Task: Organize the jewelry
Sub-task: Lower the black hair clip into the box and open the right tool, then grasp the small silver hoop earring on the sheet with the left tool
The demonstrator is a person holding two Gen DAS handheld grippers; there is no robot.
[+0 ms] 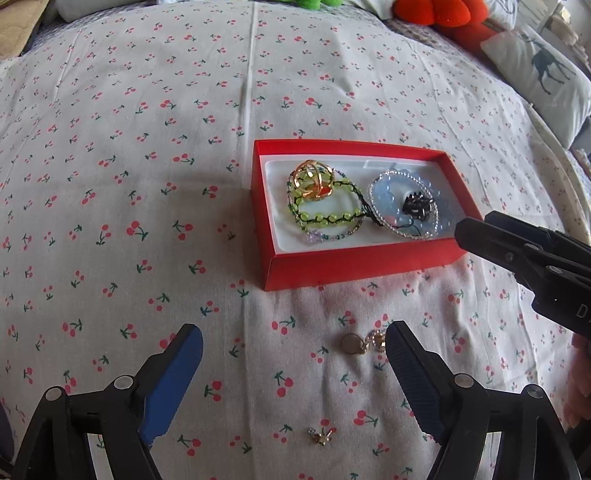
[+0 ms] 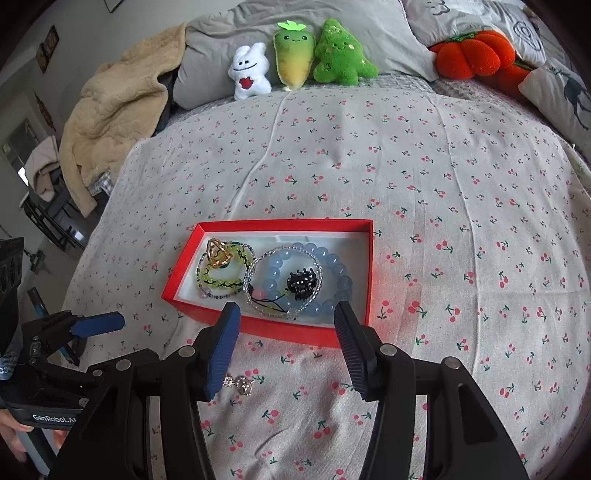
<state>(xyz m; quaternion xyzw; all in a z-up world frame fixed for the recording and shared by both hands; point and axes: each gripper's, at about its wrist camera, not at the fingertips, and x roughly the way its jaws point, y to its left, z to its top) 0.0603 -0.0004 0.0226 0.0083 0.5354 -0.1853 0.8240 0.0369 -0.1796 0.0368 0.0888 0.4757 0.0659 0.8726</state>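
Note:
A red box [image 1: 360, 264] [image 2: 177, 275] lies on the cherry-print bedspread. It holds a green bead bracelet [image 1: 317, 218] [image 2: 221, 282], a gold ring piece [image 1: 314, 181] [image 2: 218, 253], a blue bead bracelet [image 1: 380, 195] [image 2: 328, 258], a clear bead bracelet [image 1: 410, 234] [image 2: 258, 264] and a black claw clip [image 1: 417, 206] [image 2: 302, 284]. A gold earring [image 1: 360, 342] [image 2: 240, 384] lies on the cloth in front of the box. A small charm [image 1: 320, 436] lies nearer. My left gripper [image 1: 295, 345] [image 2: 98, 325] is open above the cloth, its right finger beside the earring. My right gripper [image 2: 286, 321] is open and empty over the box's near edge.
Plush toys [image 2: 295, 55] and an orange pumpkin cushion [image 2: 476, 53] [image 1: 439, 11] sit at the head of the bed. A beige blanket [image 2: 114, 107] is at the left. A deer-print pillow [image 1: 543, 74] lies at the right edge.

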